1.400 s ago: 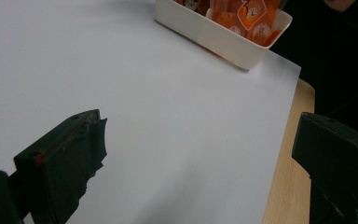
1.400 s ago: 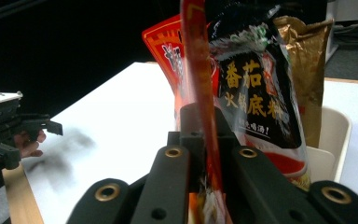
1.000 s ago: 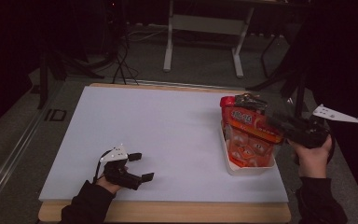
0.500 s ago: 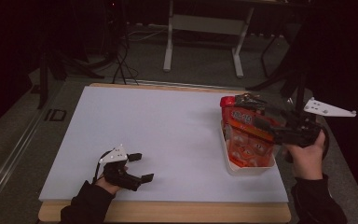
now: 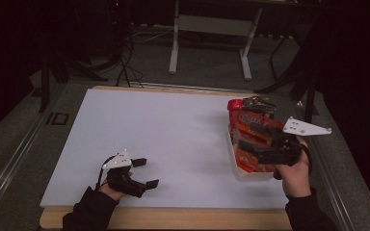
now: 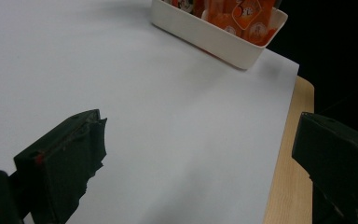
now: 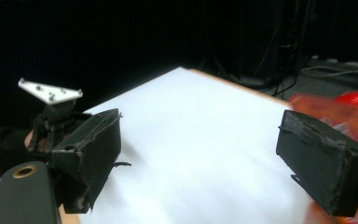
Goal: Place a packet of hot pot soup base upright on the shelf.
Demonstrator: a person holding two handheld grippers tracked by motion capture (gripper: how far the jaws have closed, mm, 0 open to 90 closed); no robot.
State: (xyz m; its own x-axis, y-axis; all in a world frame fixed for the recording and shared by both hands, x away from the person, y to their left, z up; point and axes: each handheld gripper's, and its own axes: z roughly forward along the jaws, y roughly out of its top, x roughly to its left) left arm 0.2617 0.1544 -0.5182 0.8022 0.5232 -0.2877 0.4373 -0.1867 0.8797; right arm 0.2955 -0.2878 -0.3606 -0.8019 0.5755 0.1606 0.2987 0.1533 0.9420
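Observation:
A white tray [image 5: 237, 172] near the table's right edge holds several orange and red snack packets [image 5: 248, 124], with a dark packet [image 5: 258, 102] at its far end. My right gripper [image 5: 247, 147] hovers over the tray's near half. Its jaws have just been opening and stand open with nothing between them [image 7: 200, 158]. The packets [image 7: 335, 112] are a blur beside its right jaw. My left gripper [image 5: 146, 172] rests open on the white table sheet at the near left. Its own view looks across bare sheet between its jaws [image 6: 200, 163] to the tray [image 6: 214, 39] and the packets [image 6: 242, 14].
The white sheet [image 5: 173, 134] covers the wooden table top, whose bare edge [image 5: 173, 217] runs along the near side. Behind the table are a stand's legs [image 5: 176, 53] and cables on a dark floor. The left hand's gripper [image 7: 51, 107] sits at the far left of the right gripper view.
My right gripper has moved left and toward the near edge, over the tray, and its jaws have spread wider. The left gripper has stayed where it was.

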